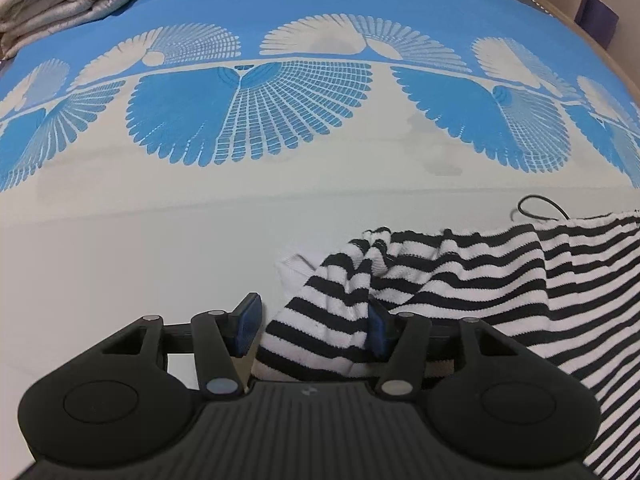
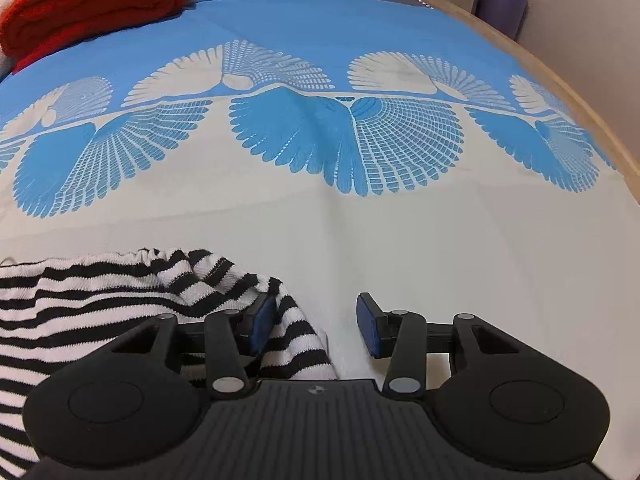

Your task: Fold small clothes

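Observation:
A black-and-white striped garment (image 1: 460, 276) lies on the bed sheet (image 1: 140, 248), bunched at its left end. My left gripper (image 1: 312, 328) is open, and that bunched end sits between its blue pads. In the right wrist view the same garment (image 2: 100, 300) lies at the lower left. My right gripper (image 2: 316, 326) is open, with the garment's right corner between its fingers, next to the left pad (image 2: 262, 326). The right pad (image 2: 368, 326) is over bare sheet.
The sheet is white near me and blue with a feather pattern farther off (image 2: 320, 140). A red blanket (image 2: 92, 0) and a rolled white blanket (image 1: 60, 0) lie at the far left. A thin black cable (image 1: 540, 204) loops behind the garment. The bed's wooden edge (image 2: 560, 92) runs along the right.

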The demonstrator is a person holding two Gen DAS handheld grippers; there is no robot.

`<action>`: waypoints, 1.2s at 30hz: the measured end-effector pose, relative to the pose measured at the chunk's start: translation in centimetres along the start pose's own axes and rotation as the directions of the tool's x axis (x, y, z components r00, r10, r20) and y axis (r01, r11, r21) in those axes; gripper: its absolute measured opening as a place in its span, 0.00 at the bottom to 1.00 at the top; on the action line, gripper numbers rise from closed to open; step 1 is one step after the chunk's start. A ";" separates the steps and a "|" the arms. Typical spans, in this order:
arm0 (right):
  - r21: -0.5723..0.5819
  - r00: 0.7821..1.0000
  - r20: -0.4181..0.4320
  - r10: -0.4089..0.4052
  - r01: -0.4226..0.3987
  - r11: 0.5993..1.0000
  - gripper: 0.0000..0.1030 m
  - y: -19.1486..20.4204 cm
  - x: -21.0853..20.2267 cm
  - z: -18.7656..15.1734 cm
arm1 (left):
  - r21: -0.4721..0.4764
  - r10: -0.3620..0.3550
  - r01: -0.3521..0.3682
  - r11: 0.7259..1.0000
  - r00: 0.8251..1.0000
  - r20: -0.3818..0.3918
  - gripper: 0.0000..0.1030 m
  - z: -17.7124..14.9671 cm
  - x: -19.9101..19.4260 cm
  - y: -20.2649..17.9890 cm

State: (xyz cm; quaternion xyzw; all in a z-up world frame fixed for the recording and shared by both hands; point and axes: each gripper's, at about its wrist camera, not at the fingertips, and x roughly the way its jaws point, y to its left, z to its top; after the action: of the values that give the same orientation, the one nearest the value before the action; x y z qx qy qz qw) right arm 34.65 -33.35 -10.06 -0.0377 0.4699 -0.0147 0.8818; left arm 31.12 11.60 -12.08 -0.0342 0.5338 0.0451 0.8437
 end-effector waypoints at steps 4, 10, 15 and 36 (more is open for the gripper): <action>0.012 1.000 -0.014 -0.018 0.019 1.000 0.47 -0.3 0.3 -0.1 | -0.028 0.015 -0.015 0.999 1.000 0.007 0.71 -0.2 0.6 0.8; 0.182 0.997 -0.067 0.027 -0.015 0.983 0.48 -2.3 -0.2 -0.3 | -0.050 0.006 -0.007 0.999 1.000 -0.007 0.72 -0.9 -1.1 1.3; 0.143 0.998 -0.026 0.064 -0.059 0.988 0.48 -2.7 -4.1 -1.0 | -0.010 -0.067 0.069 0.998 0.993 0.093 0.72 -2.4 -5.4 1.8; -0.134 0.989 -0.105 0.105 -0.119 0.984 0.48 -3.2 -12.8 -8.9 | 0.210 -0.198 0.162 0.964 0.966 0.166 0.67 -10.4 -13.9 -3.1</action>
State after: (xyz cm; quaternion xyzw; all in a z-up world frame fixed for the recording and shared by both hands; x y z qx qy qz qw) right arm 20.14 -36.19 -4.21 -0.0723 0.5135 0.0661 0.8525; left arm 16.25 6.84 -3.93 0.0043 0.4492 -0.0814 0.8897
